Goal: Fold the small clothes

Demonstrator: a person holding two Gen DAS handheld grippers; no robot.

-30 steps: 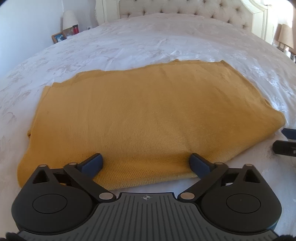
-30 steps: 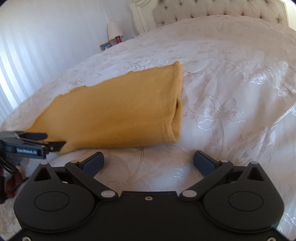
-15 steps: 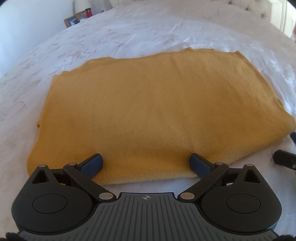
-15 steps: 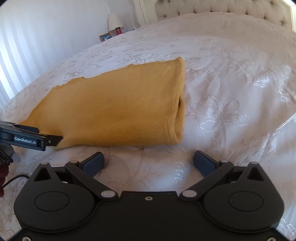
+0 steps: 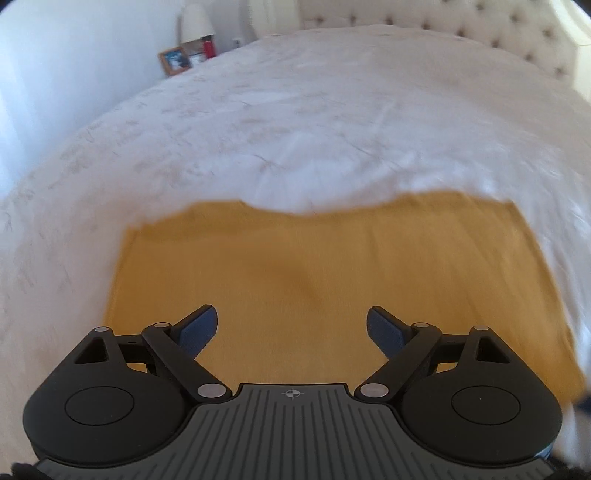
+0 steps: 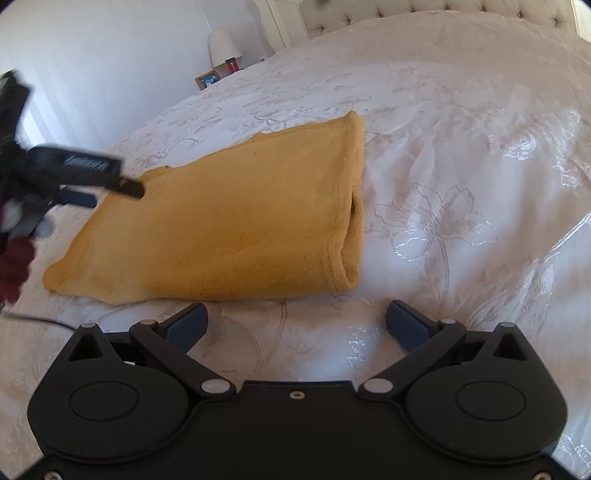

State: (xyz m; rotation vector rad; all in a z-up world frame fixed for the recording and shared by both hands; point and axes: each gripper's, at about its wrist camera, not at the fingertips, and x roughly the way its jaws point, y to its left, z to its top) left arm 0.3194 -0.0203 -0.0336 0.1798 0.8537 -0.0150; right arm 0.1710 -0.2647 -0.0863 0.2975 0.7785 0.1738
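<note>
A mustard-yellow knit garment lies folded flat on the white bed. My left gripper hovers above its near half, and this view is motion-blurred. Its jaws are closing, still wide apart, with only the cloth's surface below them and nothing pinched. From the right wrist view the garment shows its folded right edge, and the left gripper hangs over its far left corner. My right gripper stands open over the bedspread, just short of the garment's near edge.
A tufted headboard closes the far end of the bed. A bedside table at the far left carries a lamp and a photo frame. A dark red sleeve and a thin cable sit at the left edge.
My left gripper has lifted off the garment's near edge and moved forward over the cloth, with its jaws a little narrower. The right gripper has barely moved.
</note>
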